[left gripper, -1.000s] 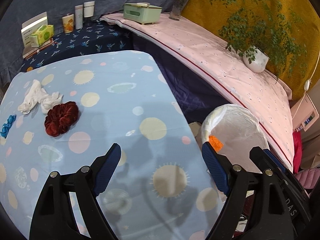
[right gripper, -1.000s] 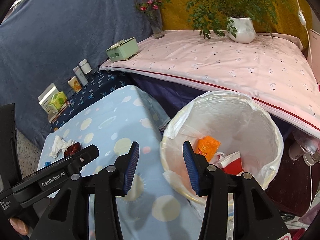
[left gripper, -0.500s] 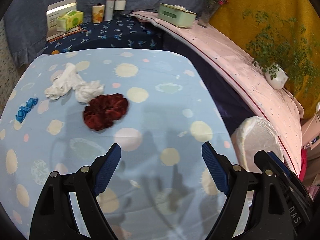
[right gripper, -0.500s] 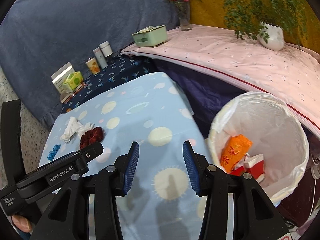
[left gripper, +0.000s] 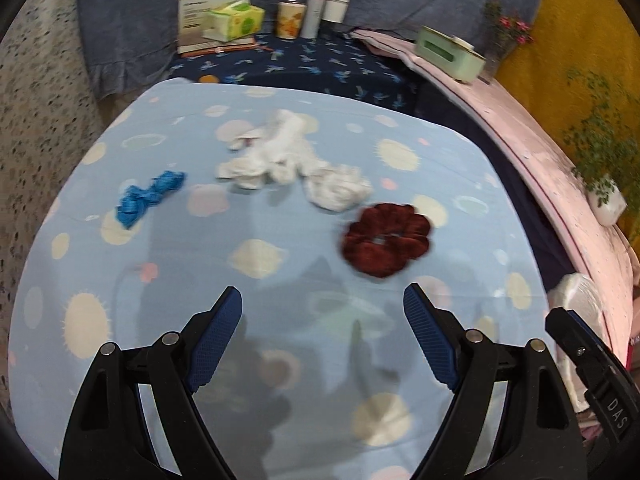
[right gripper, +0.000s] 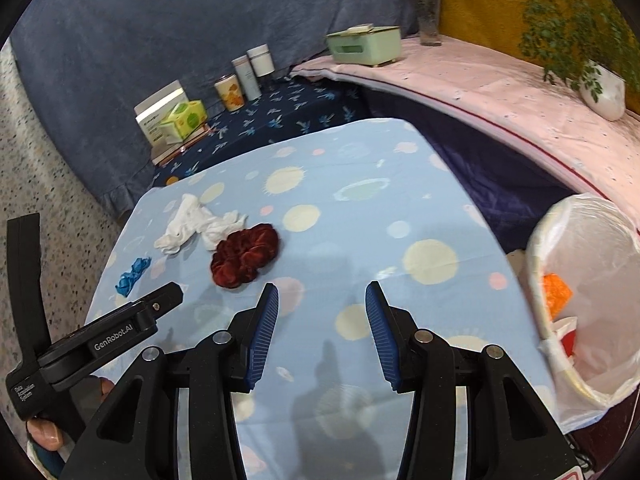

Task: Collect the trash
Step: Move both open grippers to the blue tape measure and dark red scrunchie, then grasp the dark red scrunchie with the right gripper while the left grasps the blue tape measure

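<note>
scrunchie (left gripper: 386, 239) on table (left gripper: 280, 272), tissue (left gripper: 288, 162) behind it, wrapper (left gripper: 150, 198) left, bin (right gripper: 586, 300) right of table

Green box (right gripper: 363, 45), potted plant (right gripper: 603, 93).

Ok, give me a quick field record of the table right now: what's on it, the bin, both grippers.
surface: table with blue spotted cloth
white tissue wads: far side, crumpled
blue scrap: left of the tissue
dark red scrunchie: right of the tissue, nearest the left gripper
bin: white-lined trash bin past the table's right edge, orange wrapper inside
left gripper: open, empty, above the cloth
right gripper: open, empty
</note>
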A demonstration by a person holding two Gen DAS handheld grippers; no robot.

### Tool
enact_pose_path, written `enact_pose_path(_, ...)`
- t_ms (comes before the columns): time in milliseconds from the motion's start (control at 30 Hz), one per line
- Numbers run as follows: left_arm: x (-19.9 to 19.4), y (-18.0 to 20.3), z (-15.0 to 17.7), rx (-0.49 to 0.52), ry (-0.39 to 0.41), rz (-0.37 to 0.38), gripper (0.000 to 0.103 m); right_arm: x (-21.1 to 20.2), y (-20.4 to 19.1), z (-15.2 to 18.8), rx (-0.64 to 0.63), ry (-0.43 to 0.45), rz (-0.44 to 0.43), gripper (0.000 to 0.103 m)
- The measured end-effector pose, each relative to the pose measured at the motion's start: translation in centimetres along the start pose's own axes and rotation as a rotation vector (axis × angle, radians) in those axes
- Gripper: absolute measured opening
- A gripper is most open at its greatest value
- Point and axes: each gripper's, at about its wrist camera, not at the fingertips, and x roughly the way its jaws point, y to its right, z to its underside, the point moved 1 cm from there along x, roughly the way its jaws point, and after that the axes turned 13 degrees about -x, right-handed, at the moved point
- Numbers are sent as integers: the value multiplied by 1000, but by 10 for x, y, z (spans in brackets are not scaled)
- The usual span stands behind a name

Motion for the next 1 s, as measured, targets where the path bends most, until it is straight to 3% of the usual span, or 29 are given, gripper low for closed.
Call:
enact_pose_path(233,13,-64,-32,-29,36,-94,79,42,-38,-15,-30,-44,-35,45)
enact_pose_path(467,41,-116,-69,-29,51,-172,83,90,-52,-30,3,-90,-32,45)
enact_pose_path(733,69,-144,-86,-57,19,-158,81,131,-59,-39,16,-129,-5,45)
enact_pose_path(933,77,-139,-85,-21,27,-145,58,148,-64,-37,25,-151,-5,45)
enact_pose_path(1000,77,-136,-85,-12,28,-138,36,149,-66,-36,15,-150,-1,45)
